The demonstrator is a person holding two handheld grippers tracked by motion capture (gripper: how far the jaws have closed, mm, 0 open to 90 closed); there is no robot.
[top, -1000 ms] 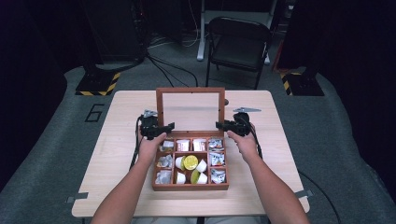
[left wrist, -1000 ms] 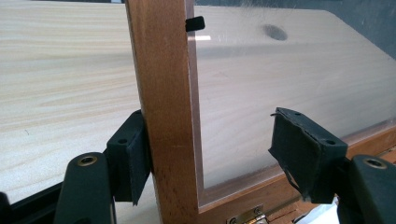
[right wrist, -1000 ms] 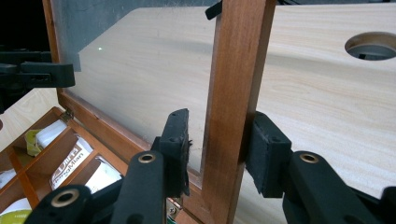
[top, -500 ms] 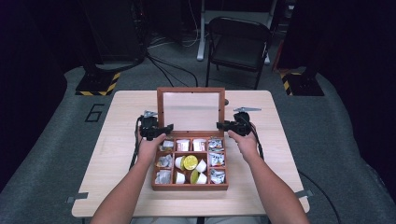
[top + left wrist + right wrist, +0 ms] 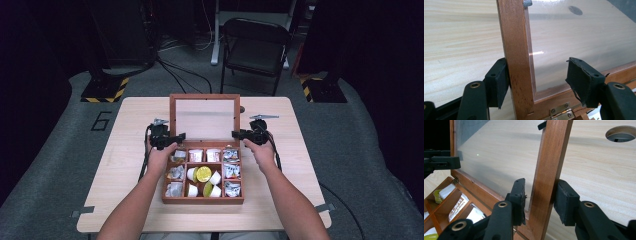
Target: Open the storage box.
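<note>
— On the table (image 5: 125, 150), where's the wooden box (image 5: 202, 199)?
— At the middle, its glazed lid (image 5: 203, 117) standing upright; compartments hold packets and small cups.
— And the left gripper (image 5: 170, 138)?
— Clamped across the lid's left frame post; one pad touches the wood, the other sits by the pane.
— The right gripper (image 5: 241, 134)?
— Clenched on the lid's right post.

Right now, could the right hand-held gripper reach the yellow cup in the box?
Probably yes. The right hand-held gripper grips the raised lid frame, so it must let go first. The yellow cup lies uncovered in the open box.
</note>
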